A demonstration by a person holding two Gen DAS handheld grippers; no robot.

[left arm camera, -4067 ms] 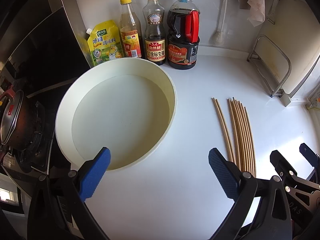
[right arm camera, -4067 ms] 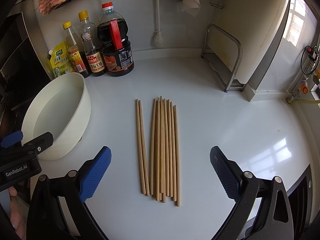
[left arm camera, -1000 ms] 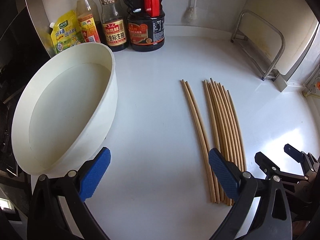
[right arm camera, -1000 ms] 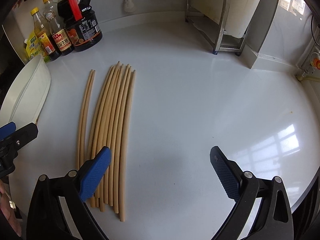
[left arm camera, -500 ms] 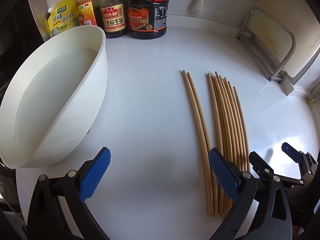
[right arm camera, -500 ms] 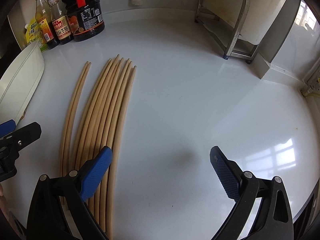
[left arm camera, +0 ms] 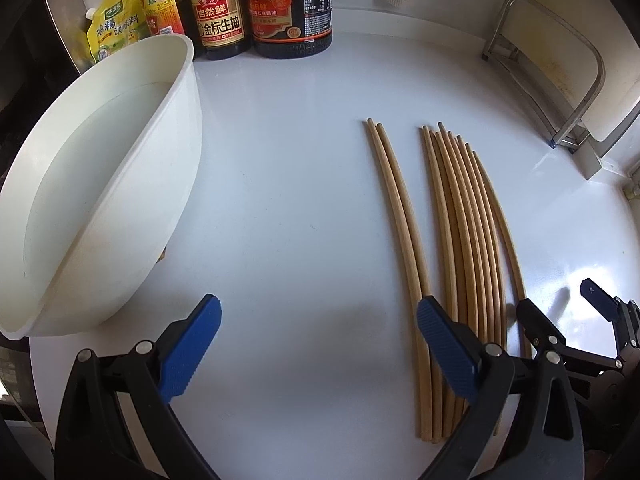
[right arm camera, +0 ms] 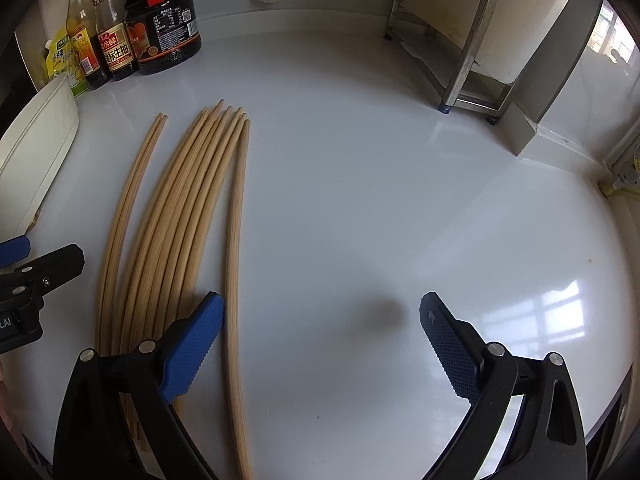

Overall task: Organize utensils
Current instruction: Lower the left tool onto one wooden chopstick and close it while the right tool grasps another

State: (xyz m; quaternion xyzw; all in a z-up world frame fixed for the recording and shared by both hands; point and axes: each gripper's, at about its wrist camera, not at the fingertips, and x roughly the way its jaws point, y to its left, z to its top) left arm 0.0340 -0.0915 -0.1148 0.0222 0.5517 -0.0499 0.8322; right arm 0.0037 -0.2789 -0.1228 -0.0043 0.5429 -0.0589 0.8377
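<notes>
We see a round white plastic basin (left arm camera: 112, 184) at the left of the glossy white desk (left arm camera: 288, 200), holding only clear water. The long pale wooden chopsticks (left arm camera: 460, 232) lie side by side right of it, a pair set slightly apart from the bundle. Behind stand dark sauce bottles (left arm camera: 288, 12) and a yellow seasoning pouch (left arm camera: 114, 26). Our left gripper (left arm camera: 318, 340) and right gripper (right arm camera: 320, 332) hover low, fingers spread wide, pinching nothing.
</notes>
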